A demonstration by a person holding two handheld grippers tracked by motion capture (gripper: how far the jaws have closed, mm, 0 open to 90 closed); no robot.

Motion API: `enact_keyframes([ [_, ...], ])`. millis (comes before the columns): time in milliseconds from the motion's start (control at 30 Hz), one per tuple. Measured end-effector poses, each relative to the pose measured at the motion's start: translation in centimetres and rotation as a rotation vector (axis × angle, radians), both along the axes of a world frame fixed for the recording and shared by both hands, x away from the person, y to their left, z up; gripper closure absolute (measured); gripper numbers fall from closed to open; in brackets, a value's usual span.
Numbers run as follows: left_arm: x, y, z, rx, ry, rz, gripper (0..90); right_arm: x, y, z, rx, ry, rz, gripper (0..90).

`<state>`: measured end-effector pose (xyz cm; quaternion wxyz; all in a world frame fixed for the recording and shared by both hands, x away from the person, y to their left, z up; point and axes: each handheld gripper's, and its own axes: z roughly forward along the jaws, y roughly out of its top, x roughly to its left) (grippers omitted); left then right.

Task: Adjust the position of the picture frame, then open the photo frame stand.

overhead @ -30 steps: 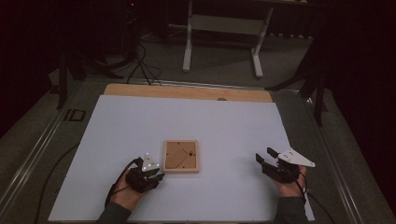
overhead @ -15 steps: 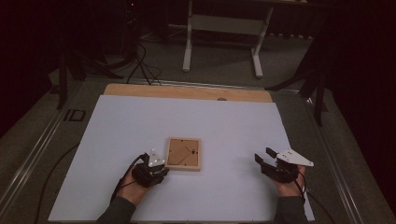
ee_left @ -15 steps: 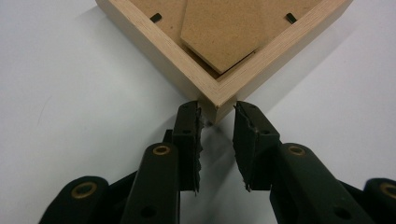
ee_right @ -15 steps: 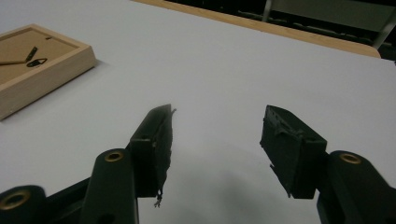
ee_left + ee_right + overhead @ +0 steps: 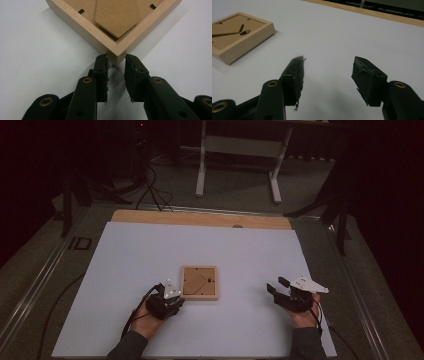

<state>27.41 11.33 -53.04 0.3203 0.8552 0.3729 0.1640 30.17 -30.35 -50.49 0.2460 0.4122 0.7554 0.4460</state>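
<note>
A small wooden picture frame (image 5: 200, 282) lies back-up on the white sheet, its hardboard back and stand showing. In the left gripper view its nearest corner (image 5: 117, 53) sits between the tips of my left gripper (image 5: 116, 60). The jaws have just been closing and the pads now pinch that corner from both sides. From above, the left gripper (image 5: 176, 304) is at the frame's near left corner. My right gripper (image 5: 275, 284) rests on the sheet well to the right of the frame, open with nothing between its jaws (image 5: 328, 62). The frame (image 5: 247, 32) lies far to its left.
The white sheet (image 5: 150, 255) covers the table, with a bare wooden strip (image 5: 200, 218) along its far edge. Beyond the table are a dark floor, cables and a white stand (image 5: 237, 170). Metal rails run along both sides of the table.
The left gripper has crept forward and right up to the frame's near left corner and its jaws have narrowed around it. The right gripper has stayed put.
</note>
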Motion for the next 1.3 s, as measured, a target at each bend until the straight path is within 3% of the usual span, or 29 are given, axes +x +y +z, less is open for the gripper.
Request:
enact_keyframes([
  [167,0.0,0.0,0.0,0.001,-0.005,0.006,71.8,0.3,0.7,0.1,0.032,0.017,0.034,42.0],
  [633,0.1,0.1,0.1,-0.008,-0.022,0.008,71.6,1.3,3.4,0.5,0.057,0.027,0.102,43.5],
  [1300,-0.1,0.2,0.2,-0.026,-0.041,0.010,70.6,2.7,10.4,1.1,0.053,0.049,0.204,55.6],
])
